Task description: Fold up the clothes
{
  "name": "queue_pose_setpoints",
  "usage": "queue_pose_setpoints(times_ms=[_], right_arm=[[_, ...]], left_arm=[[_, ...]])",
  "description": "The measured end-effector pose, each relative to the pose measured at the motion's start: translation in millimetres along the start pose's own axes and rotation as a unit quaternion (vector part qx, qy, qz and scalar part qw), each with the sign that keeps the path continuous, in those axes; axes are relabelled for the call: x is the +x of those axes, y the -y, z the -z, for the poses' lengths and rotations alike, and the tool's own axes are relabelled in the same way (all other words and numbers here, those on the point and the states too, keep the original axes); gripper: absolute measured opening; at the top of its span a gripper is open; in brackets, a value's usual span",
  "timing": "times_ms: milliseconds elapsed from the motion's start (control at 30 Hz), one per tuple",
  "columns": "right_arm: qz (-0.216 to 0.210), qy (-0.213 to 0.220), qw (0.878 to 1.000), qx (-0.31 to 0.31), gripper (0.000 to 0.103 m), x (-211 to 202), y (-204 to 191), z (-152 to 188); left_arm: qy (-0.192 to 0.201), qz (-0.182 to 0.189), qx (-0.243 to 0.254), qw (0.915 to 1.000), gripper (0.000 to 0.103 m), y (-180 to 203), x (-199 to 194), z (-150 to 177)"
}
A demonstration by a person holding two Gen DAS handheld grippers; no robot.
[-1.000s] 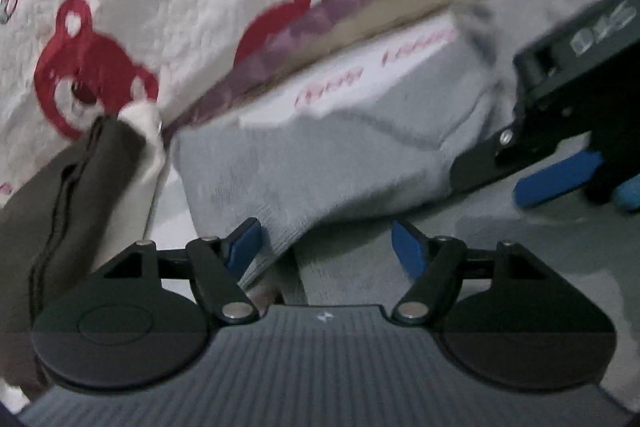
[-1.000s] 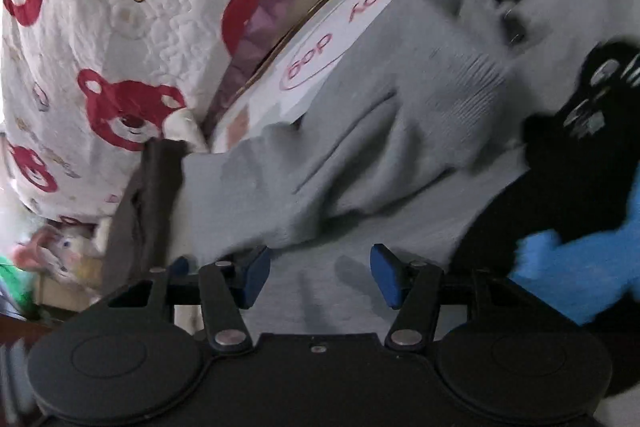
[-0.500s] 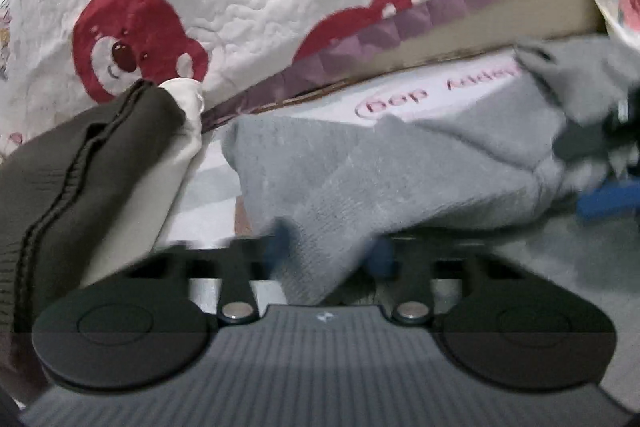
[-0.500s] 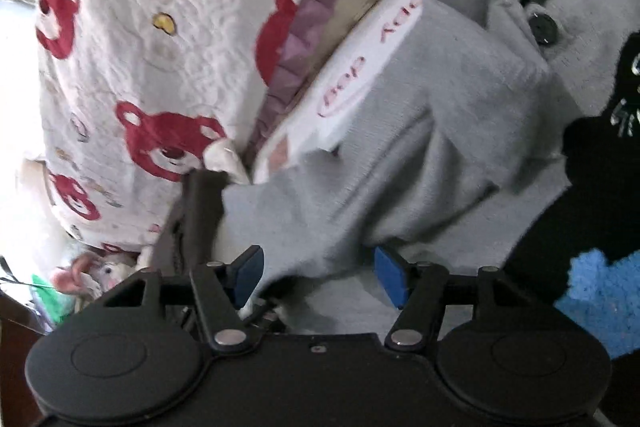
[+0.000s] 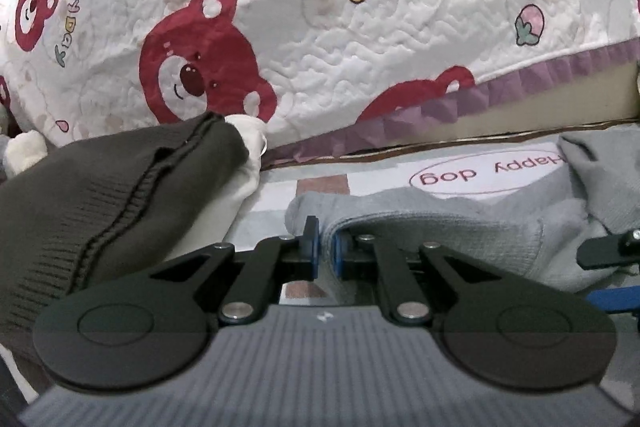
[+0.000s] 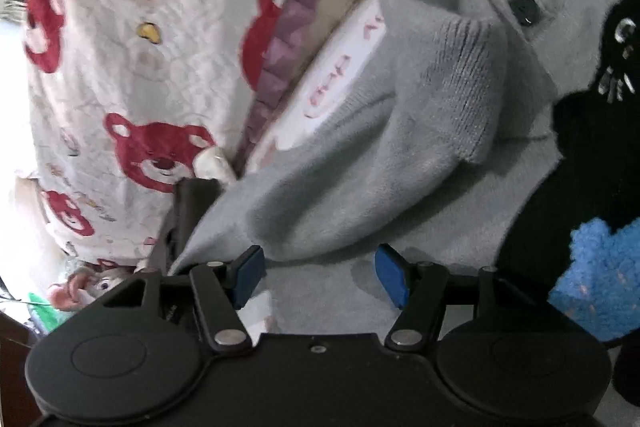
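The left gripper (image 5: 326, 253) pinches the soft grey knitted sweater (image 5: 460, 227) (sleeve edge); the right gripper (image 6: 316, 273) hovers spread above it.

Black gripper (image 5: 326, 253), blue pads (image 6: 391, 275)

Fuzzy grey knit sweater (image 5: 460, 227), ribbed dark knit garment (image 5: 100, 195), puckered quilted bedspread (image 5: 320, 7).

We saw soft, even daylight in both views. The left wrist picture was sharp, though fisheye curvature bent its edges. The right wrist picture was motion-blurred, overexposed at its left edge, with dark vignetted corners.
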State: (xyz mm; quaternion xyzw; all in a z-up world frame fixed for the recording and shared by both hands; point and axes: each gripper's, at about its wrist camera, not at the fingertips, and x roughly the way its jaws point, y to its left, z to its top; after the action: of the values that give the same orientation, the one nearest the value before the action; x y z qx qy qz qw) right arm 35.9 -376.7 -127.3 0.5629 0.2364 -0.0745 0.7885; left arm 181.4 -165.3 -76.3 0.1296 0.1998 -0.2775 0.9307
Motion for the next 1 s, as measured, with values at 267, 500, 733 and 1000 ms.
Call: queue_pose_setpoints(times_ms=[267,500,733,1000], right_arm=[[-0.005,-0.027,0.999,0.031,0.067,13,0,-9],[0.057,-0.018,0.997,0.054,0.068,13,2,-38],[0.113,-0.013,0.989,0.093,0.077,32,10,-50],[0.081,-0.001,0.991,-0.104,0.015,47,-58,-88]], left_arm=[[0.009,-0.002,0.021,0.9997,0.009,3,-3,-2],[-0.023,0.006,0.015,0.9996,0.009,-3,7,4],[-0.04,0.057,-0.112,0.9913,0.008,-39,12,10],[-0.032,0.08,-0.149,0.9851,0.007,-48,11,7]])
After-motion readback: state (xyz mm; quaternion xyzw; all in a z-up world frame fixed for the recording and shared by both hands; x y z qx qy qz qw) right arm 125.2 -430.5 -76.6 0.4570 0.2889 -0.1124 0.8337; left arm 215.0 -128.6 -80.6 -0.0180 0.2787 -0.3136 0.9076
